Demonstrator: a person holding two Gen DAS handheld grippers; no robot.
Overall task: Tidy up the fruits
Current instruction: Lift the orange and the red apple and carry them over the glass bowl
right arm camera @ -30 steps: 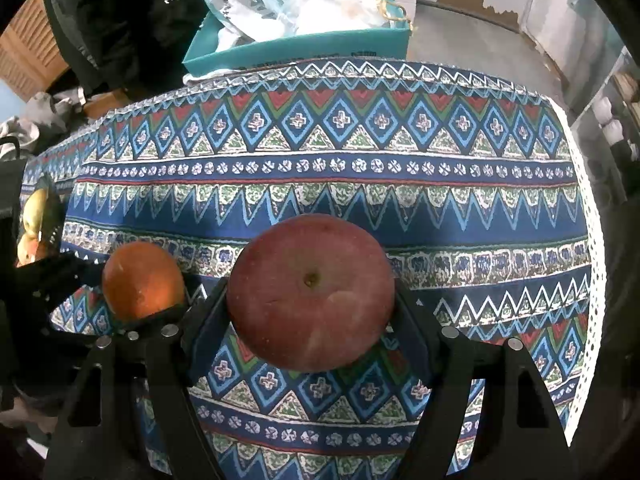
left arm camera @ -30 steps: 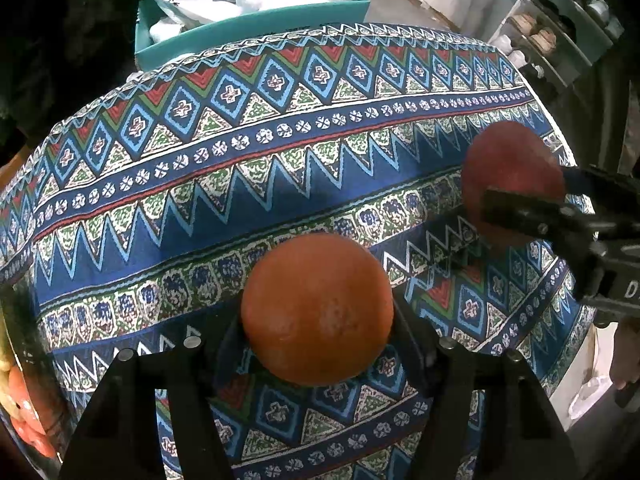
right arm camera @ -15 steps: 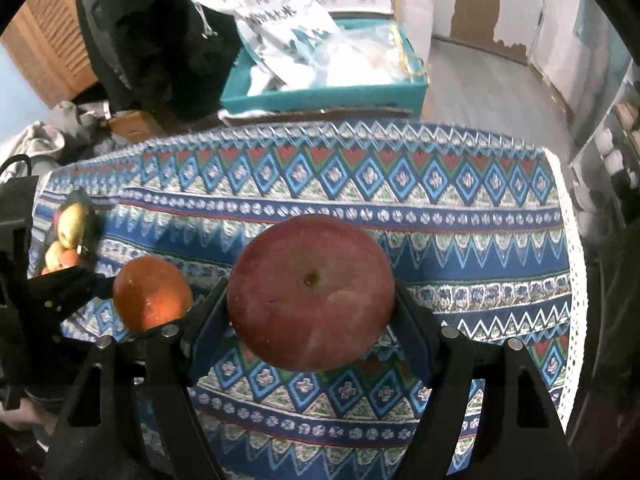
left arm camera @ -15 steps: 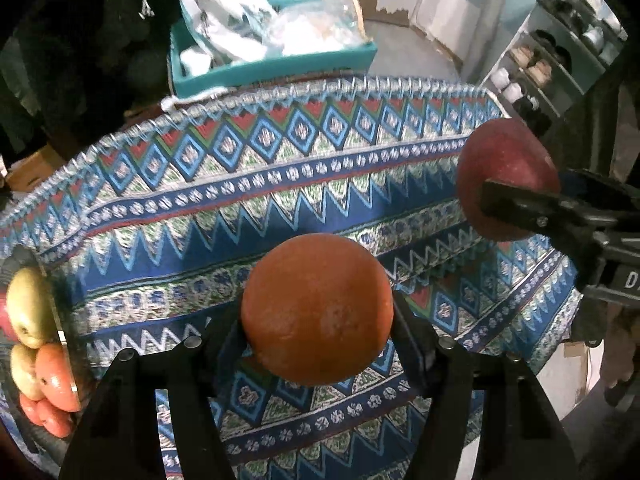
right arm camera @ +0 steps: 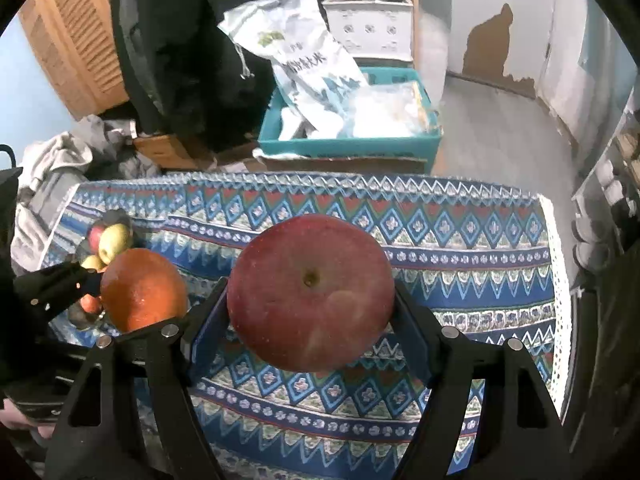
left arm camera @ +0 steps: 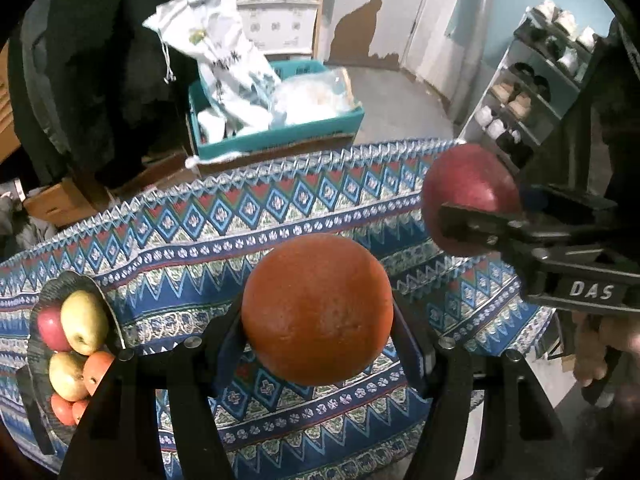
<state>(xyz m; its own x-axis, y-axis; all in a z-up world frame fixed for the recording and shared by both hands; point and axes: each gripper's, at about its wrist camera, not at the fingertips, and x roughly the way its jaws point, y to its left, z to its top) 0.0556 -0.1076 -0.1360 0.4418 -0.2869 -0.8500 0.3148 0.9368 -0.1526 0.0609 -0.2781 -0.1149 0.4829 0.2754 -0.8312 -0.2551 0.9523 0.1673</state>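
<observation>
My left gripper [left arm camera: 318, 320] is shut on an orange [left arm camera: 317, 309] and holds it well above the patterned tablecloth [left arm camera: 224, 232]. My right gripper [right arm camera: 310, 304] is shut on a red apple [right arm camera: 311, 292], also held high over the cloth. Each shows in the other view: the apple [left arm camera: 468, 196] at the right, the orange [right arm camera: 142, 290] at the left. A dark fruit bowl [left arm camera: 52, 292] with apples and oranges sits at the table's left end; it also shows in the right wrist view [right arm camera: 116, 216], partly behind the orange.
Beyond the table's far edge stands a teal box [left arm camera: 276, 136] with white bags. A shoe rack [left arm camera: 532, 96] is at the right. Dark clothing [right arm camera: 192, 40] hangs at the back left. The cloth's lace edge [right arm camera: 560, 280] marks the table's right end.
Both grippers have risen and pulled back with their fruit, so more of the room shows. The fruit bowl has come into view at the left.
</observation>
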